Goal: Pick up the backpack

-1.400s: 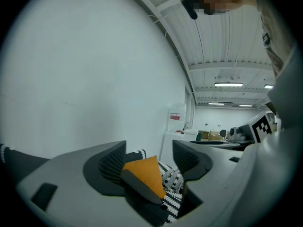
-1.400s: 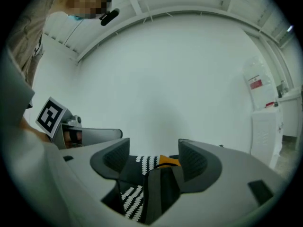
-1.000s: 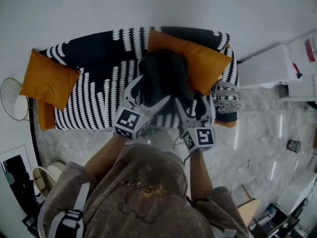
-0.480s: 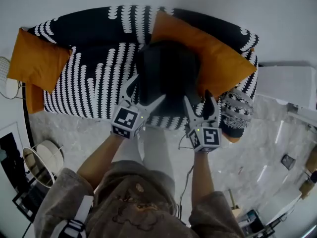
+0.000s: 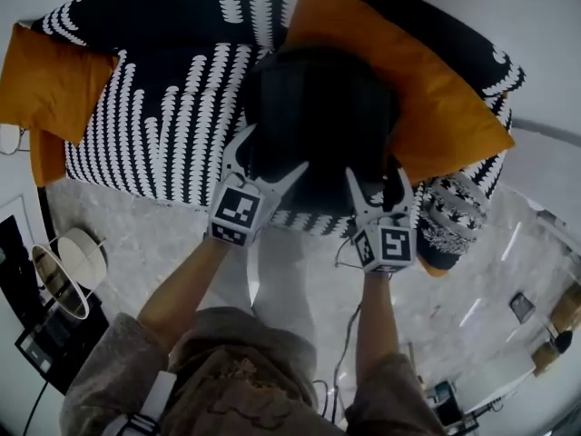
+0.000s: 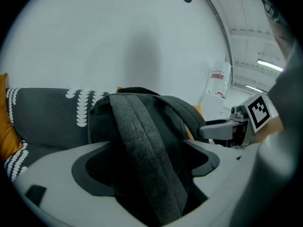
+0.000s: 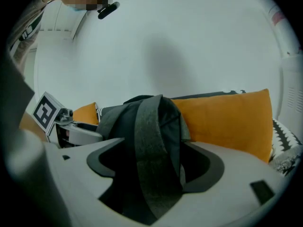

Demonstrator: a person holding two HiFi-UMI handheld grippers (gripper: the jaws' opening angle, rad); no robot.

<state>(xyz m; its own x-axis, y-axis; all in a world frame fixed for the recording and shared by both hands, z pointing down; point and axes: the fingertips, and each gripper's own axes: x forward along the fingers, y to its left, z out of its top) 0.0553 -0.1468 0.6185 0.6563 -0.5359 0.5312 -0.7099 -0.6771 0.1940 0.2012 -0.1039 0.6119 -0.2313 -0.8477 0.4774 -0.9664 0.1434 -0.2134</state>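
Backpack [image 5: 318,107] on patterned sofa [image 5: 154,107], orange cushion [image 5: 445,107] beside

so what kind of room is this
Probably a living room or a home-style lounge: a sofa in a black-and-white cover with orange cushions, standing on a polished marble-look floor. A dark backpack sits on the sofa.

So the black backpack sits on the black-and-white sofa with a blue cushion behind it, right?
No: the cushion behind the black backpack is orange, not blue, as the head view shows. It does sit on the black-and-white sofa.
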